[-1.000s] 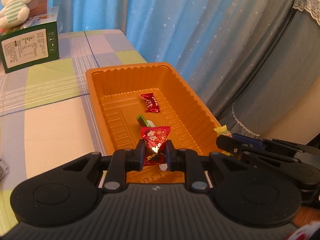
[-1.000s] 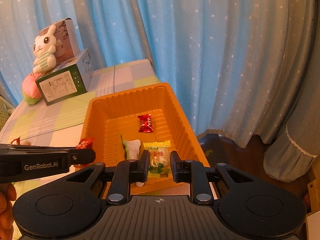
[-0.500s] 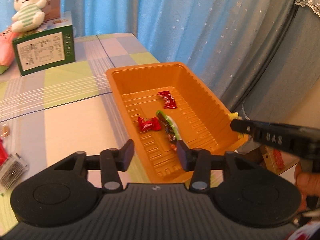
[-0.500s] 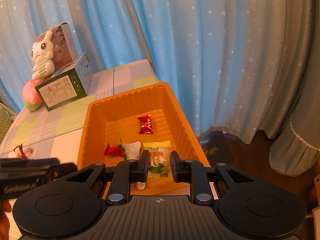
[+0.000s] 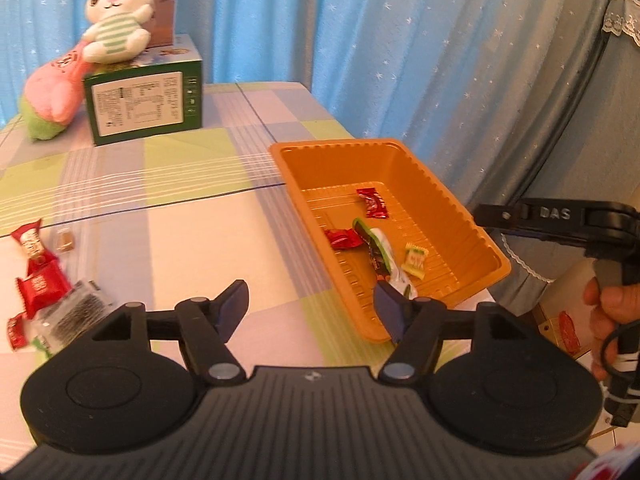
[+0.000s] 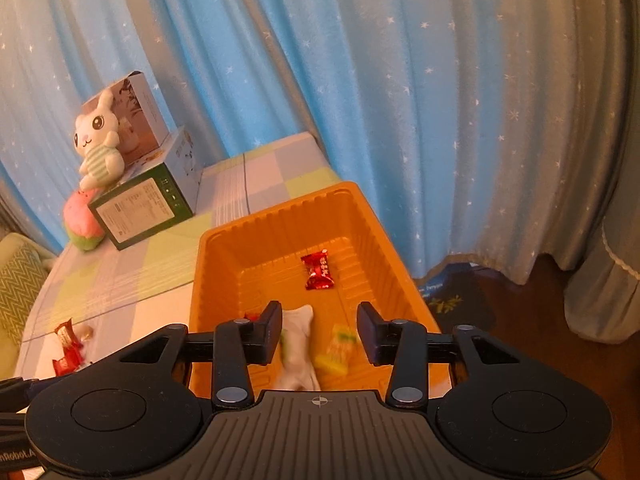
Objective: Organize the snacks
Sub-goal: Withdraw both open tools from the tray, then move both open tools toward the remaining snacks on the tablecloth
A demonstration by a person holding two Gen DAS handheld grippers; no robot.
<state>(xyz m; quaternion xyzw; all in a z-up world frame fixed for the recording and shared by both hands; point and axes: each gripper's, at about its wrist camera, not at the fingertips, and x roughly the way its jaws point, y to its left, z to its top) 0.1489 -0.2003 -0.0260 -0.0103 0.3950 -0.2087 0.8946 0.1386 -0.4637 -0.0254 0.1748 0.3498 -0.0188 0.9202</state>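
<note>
Now my right gripper point(image 6: 318, 330) hangs over the near end of the orange ribbed plastic tray point(image 6: 276, 216), jaws just opened and parted, nothing pressed between the pads. Below the gap, on the tray floor, lies the small yellow-green wrapped candy point(image 6: 336, 350), blurred, apparently just let go. Beside it, toward the tray's left wall, is the long white-and-green snack packet point(image 6: 298, 344). Further up the tray floor, a red foil-wrapped sweet point(image 6: 318, 272).

My left gripper point(image 5: 308, 306) is also spread, jaws just opened, empty, sitting off the tray's near left corner. A second crumpled red sweet point(image 5: 344, 239) rests inside the tray against the long packet.

Left of the tray, well apart across the pastel checked tablecloth point(image 5: 160, 216), the unsorted heap: red wrapped sweets point(image 5: 38, 280), a clear packet with dark contents point(image 5: 76, 312), a small brown wrapped cube point(image 5: 66, 242). Behind the tray, far end of the table: green printed carton point(image 5: 146, 106) with a white plush rabbit point(image 5: 116, 24) on top.

Judgement: both drops done; the next step is fetching from the heap. To do it well, I should lift the right gripper clear of the tray wall before swinging, keep jaws wide on approach, take one sweet at a time by the wrapper's body, not its twisted end, and come down steeply so the neighbours aren't scattered.
</note>
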